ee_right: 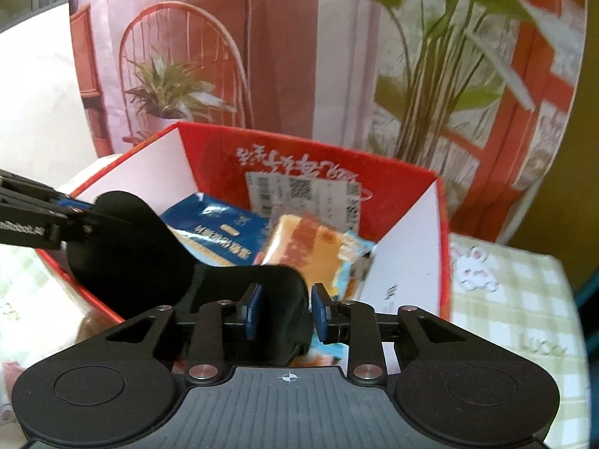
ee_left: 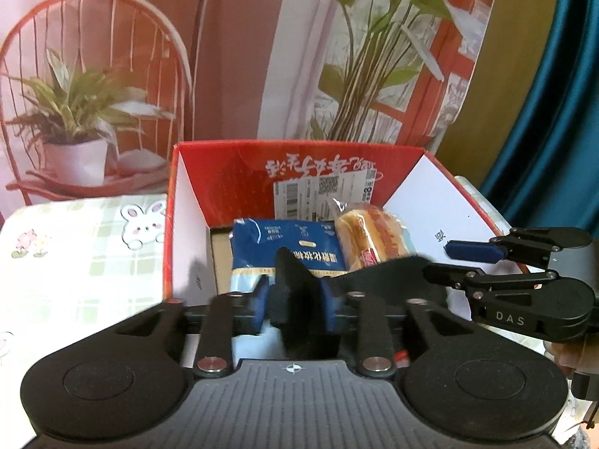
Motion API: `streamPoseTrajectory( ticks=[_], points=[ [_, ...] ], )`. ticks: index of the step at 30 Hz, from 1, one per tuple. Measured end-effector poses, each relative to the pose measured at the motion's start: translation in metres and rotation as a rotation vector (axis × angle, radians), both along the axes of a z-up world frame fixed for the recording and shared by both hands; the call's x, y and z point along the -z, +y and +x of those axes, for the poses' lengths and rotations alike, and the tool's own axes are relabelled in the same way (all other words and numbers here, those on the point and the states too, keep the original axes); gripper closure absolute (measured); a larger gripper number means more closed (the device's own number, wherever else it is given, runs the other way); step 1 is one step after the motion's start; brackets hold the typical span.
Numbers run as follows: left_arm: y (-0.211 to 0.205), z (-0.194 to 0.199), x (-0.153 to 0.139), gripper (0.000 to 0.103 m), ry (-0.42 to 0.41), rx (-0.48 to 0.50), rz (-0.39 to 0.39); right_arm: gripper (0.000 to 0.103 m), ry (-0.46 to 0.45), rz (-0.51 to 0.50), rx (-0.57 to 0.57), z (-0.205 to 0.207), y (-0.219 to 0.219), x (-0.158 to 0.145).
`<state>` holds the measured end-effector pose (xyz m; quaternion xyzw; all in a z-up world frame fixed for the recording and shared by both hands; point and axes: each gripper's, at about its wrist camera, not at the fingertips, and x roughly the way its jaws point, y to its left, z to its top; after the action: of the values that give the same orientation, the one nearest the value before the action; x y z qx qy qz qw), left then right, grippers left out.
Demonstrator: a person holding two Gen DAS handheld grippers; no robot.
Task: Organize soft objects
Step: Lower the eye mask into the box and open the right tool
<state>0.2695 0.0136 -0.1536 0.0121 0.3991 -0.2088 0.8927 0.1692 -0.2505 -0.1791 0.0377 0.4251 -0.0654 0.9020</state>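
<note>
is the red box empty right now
No, in the left wrist view the red box already holds a blue packet and a wrapped bread roll.

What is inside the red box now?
Inside the red box lie a blue packet and a wrapped bread roll. A black soft item held by both grippers covers the front part.

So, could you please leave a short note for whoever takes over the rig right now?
Left gripper: shut on one end of the black eye mask.
Right gripper: pads either side of the mask's other end, small gap showing; grip unclear.
The mask spans between them, above the near edge of the red box.
Done: blue pack and bread lie in the box.
Left: lower the mask into the box and release, probably in front of the pack.
</note>
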Motion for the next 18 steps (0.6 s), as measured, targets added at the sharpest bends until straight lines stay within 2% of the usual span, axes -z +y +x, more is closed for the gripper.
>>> streamPoseTrajectory(
  ticks=[1,3,4,7,9,15,18],
  points=[
    [0.001,-0.002,-0.003,0.053,-0.013,-0.002,-0.002,0.068,-0.004,-0.013,0.003,-0.001,0.001,-0.001],
    [0.004,-0.006,-0.007,0.037,-0.033,-0.008,-0.006,0.048,-0.019,-0.025,0.012,-0.004,0.000,-0.003],
    [0.005,-0.009,-0.009,0.035,-0.044,-0.011,-0.009,0.039,-0.016,-0.027,0.015,-0.006,0.000,-0.004],
    [0.008,-0.014,-0.014,0.023,-0.062,-0.022,-0.016,0.028,-0.029,-0.042,0.027,-0.010,0.001,-0.008],
    [0.011,-0.017,-0.016,0.016,-0.069,-0.036,-0.028,0.014,-0.033,-0.037,0.031,-0.012,0.002,-0.010],
    [0.018,-0.031,-0.021,0.009,-0.084,-0.045,-0.053,0.001,-0.074,0.002,0.047,-0.021,0.006,-0.017],
    [0.022,-0.040,-0.023,0.006,-0.092,-0.040,-0.063,0.001,-0.100,0.021,0.061,-0.025,0.009,-0.022]
  ],
)
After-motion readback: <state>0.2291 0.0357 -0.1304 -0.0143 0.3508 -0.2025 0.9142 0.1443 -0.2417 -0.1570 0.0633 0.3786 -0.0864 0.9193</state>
